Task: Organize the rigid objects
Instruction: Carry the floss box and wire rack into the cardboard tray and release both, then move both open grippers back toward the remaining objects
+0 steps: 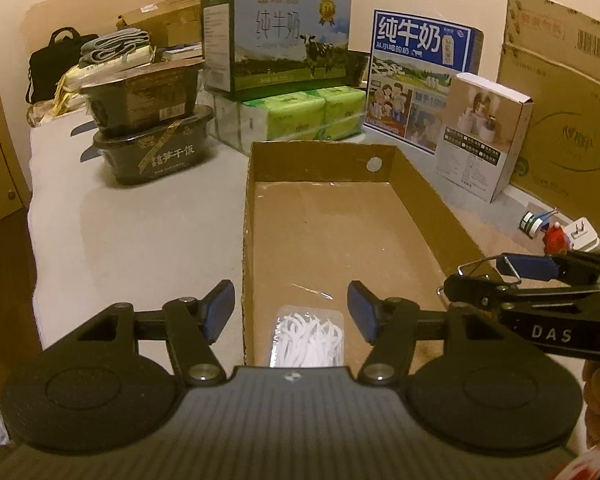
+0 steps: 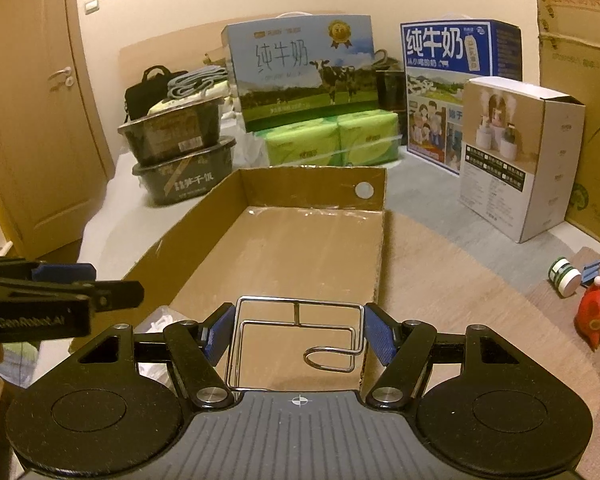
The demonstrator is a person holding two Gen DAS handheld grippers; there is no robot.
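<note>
On the table stood a shallow cardboard tray [image 1: 428, 200], open at the top, its far wall marked by a round white sticker [image 1: 373, 164]. At the near end of the tray floor lay a clear packet of white floss picks [image 1: 310, 337], directly below the left gripper [image 1: 291, 312], whose blue pads stood apart with nothing pressed between them. The right gripper [image 2: 299, 334] hung over the near edge of the same tray, its pads closed against the two sides of a wire rack [image 2: 296, 340] of bent silver rod with a looped hook at its front. To the right of the tray, well apart from it, a small white jar [image 2: 565, 276], a blue binder clip [image 2: 596, 267] and a red toy figure [image 2: 592, 314] sat together on the table. Behind the tray were two milk cartons [image 1: 276, 36], green tissue packs [image 1: 300, 118], stacked black food tubs [image 1: 152, 128] and a white box [image 1: 480, 136].
</note>
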